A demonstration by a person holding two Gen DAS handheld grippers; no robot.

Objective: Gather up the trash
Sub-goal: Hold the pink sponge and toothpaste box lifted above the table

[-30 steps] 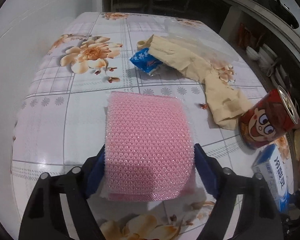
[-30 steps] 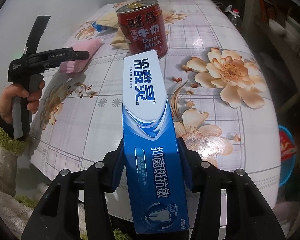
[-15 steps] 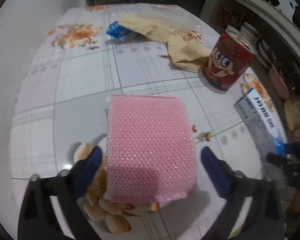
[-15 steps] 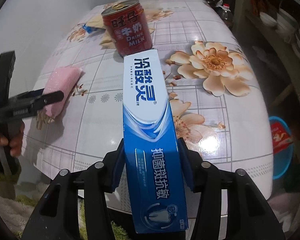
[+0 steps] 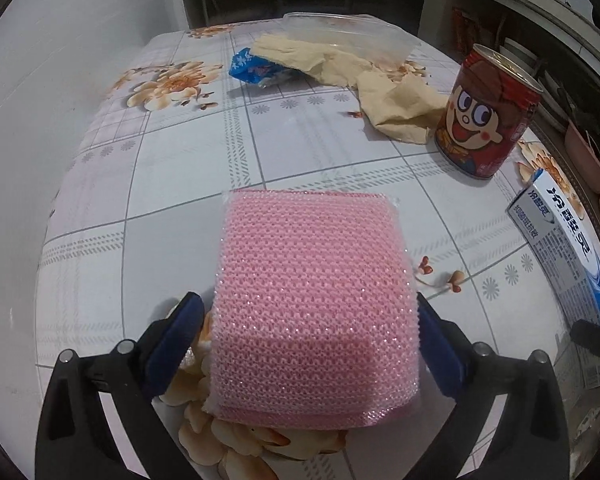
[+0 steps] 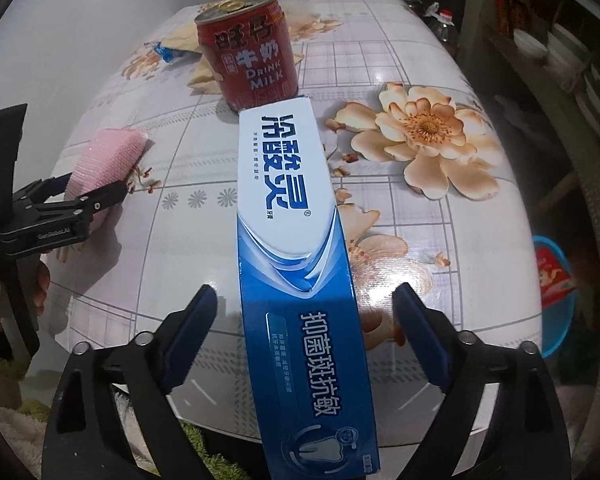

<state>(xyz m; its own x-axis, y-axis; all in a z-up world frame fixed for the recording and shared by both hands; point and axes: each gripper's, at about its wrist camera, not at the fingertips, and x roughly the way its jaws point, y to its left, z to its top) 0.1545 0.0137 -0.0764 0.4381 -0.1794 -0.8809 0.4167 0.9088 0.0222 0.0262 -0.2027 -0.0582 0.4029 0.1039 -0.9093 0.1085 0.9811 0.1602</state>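
Note:
A pink sponge [image 5: 316, 256] lies on the flowered table [image 5: 180, 184] between the jaws of my left gripper [image 5: 306, 304]. That gripper is open and its pads stand clear of the sponge's sides. In the right wrist view the sponge [image 6: 100, 160] and left gripper [image 6: 94, 184] sit at the left edge. My right gripper [image 6: 306, 292] is opening its jaws. A blue and white toothpaste box [image 6: 288, 200] lies between them with a gap at each pad. The box's far end reaches a red milk can [image 6: 246, 52]. The can [image 5: 484, 120] stands upright.
A blue wrapper [image 5: 252, 66], a crumpled beige cloth [image 5: 392, 100] and a clear plastic lid [image 5: 340, 30] lie at the table's far side. A blue bin [image 6: 556, 292] sits below the table's right edge. A wall runs along the left. Shelves with dishes stand at the right.
The left jaws have spread off the pink sponge, and the left gripper has come nearer the table's front edge. The right jaws have spread off the toothpaste box.

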